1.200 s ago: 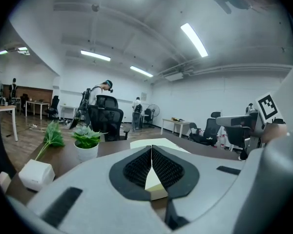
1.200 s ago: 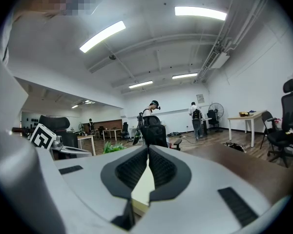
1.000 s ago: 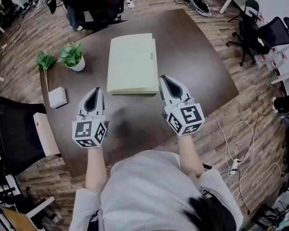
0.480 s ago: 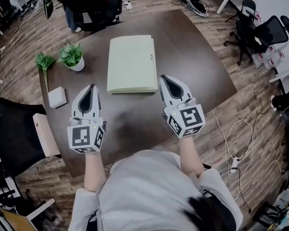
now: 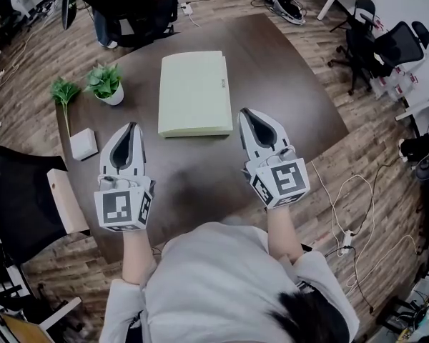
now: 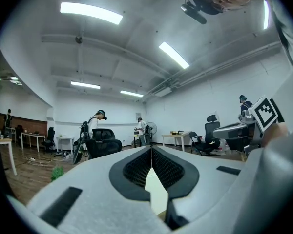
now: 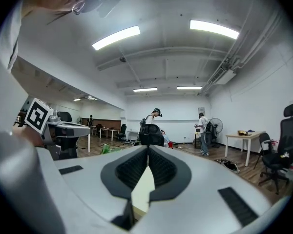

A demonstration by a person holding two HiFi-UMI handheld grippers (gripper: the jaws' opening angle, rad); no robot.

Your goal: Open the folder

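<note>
Tabletop (image 5: 293, 113): dark, broad, bearing the folder (image 5: 193, 91) about its middle.

Folder: pale green, flat, cover down, so not yet opened. Long edges running away from the person, with a small tab on the right edge, probably the side to lift.

Right gripper (image 5: 245, 111): just beside the folder's near right corner and apart from the cover. Held level, likely poised there to get at that free edge.

Left gripper (image 5: 133, 126): nearer than the folder and to its left, well short of it. Probably kept ready to steady the back cover.

Fingers (image 6: 134, 169) of the left pressed together, nothing between. Fingers (image 7: 132, 167) of the right likewise closed on nothing, the joined tips perhaps meant to slip under a cover.

Potted plant (image 5: 107, 84): left of the folder, near where a cover swung leftward might land.

White box (image 5: 84, 143) and loose sprig (image 5: 64, 91): further left of the folder again, out of the work.
</note>
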